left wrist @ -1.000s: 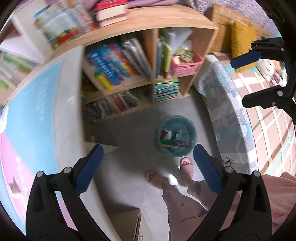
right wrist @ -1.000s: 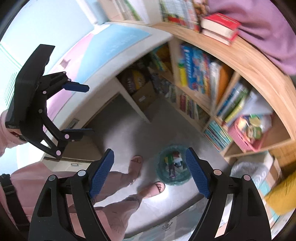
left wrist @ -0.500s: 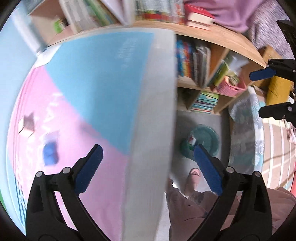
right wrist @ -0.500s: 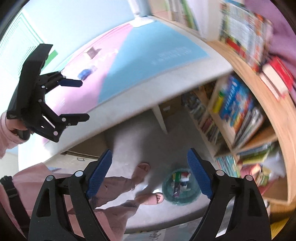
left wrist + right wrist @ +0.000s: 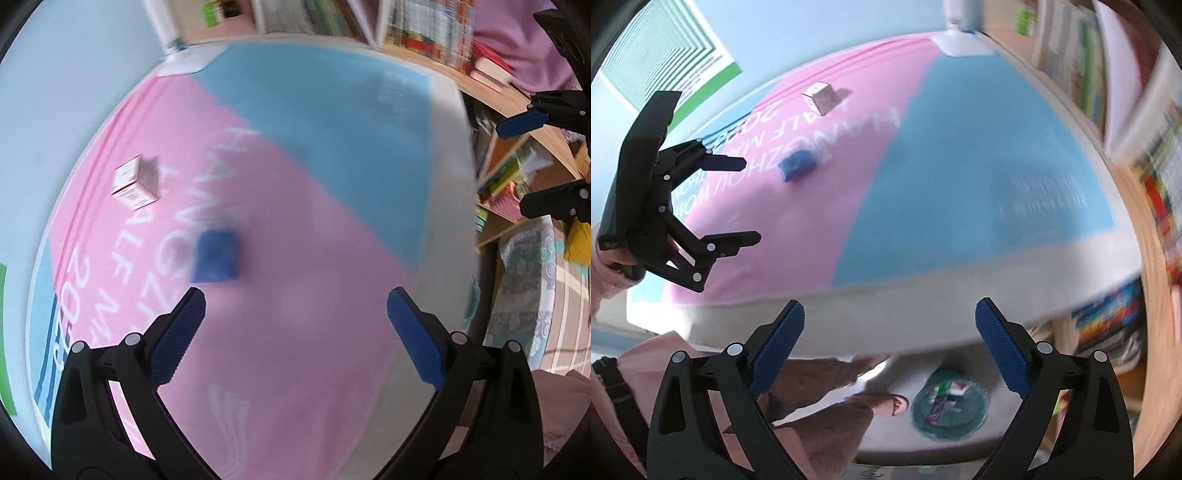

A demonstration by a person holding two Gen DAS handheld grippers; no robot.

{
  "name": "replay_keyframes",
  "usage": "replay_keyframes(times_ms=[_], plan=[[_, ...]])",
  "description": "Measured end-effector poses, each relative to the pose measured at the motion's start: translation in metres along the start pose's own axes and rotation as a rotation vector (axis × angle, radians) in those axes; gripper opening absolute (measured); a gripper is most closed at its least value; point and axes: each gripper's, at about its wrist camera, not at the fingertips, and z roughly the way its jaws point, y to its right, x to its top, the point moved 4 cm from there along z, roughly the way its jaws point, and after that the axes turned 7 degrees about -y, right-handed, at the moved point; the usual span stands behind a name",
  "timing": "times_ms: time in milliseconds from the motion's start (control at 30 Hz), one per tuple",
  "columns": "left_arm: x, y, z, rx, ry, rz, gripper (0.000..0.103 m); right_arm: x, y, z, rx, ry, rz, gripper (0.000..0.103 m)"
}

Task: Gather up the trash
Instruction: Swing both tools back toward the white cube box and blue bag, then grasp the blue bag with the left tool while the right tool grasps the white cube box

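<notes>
You are standing in a home, most likely a child's room or study corner. In your right wrist view a white table (image 5: 923, 325) fills the middle, spread with a pink and blue printed cloth (image 5: 960, 166). From one to four o'clock runs a wooden bookshelf (image 5: 1152, 258) crammed with colourful books, blurred. On the grey floor at six o'clock a green waste basket (image 5: 949, 410) holds wrappers, beside your sandalled foot (image 5: 894, 404). A green-bordered poster (image 5: 661, 62) hangs on the pale blue wall at ten o'clock. In your left wrist view, a patterned rug (image 5: 524, 295) and a mustard cushion (image 5: 578, 240) lie at three o'clock.
</notes>
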Motion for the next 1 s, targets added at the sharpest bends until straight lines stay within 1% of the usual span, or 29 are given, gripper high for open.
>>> replay_keyframes(times_ms=[67,200,333,467,567,633,733,833,1000], plan=[[-0.001,-0.015,0.003,-0.012,-0.007,-0.046,0.096,0.02,-0.005,0.004,0.002,-0.004,-0.033,0.093],[-0.005,-0.032,0.006,-0.014,-0.01,-0.097,0.096,0.052,-0.013,0.011,0.012,-0.017,-0.098,0.093],[-0.013,-0.049,0.01,-0.006,-0.019,-0.163,0.096,0.09,-0.021,0.022,0.02,-0.04,-0.19,0.093],[-0.015,-0.065,0.017,-0.006,-0.028,-0.259,0.096,0.128,-0.032,0.037,0.031,-0.053,-0.31,0.093],[-0.014,-0.075,0.024,-0.001,-0.055,-0.332,0.096,0.157,-0.039,0.05,0.066,-0.078,-0.393,0.093],[-0.012,-0.08,0.027,-0.005,-0.055,-0.371,0.096,0.175,-0.044,0.056,0.09,-0.093,-0.445,0.093],[-0.008,-0.084,0.031,0.01,-0.064,-0.415,0.096,0.201,-0.052,0.064,0.108,-0.105,-0.528,0.093],[-0.004,-0.087,0.036,0.027,-0.078,-0.444,0.096,0.22,-0.06,0.071,0.136,-0.119,-0.6,0.093],[0.0,-0.087,0.045,0.023,-0.092,-0.487,0.096,0.241,-0.077,0.088,0.154,-0.14,-0.737,0.093]])
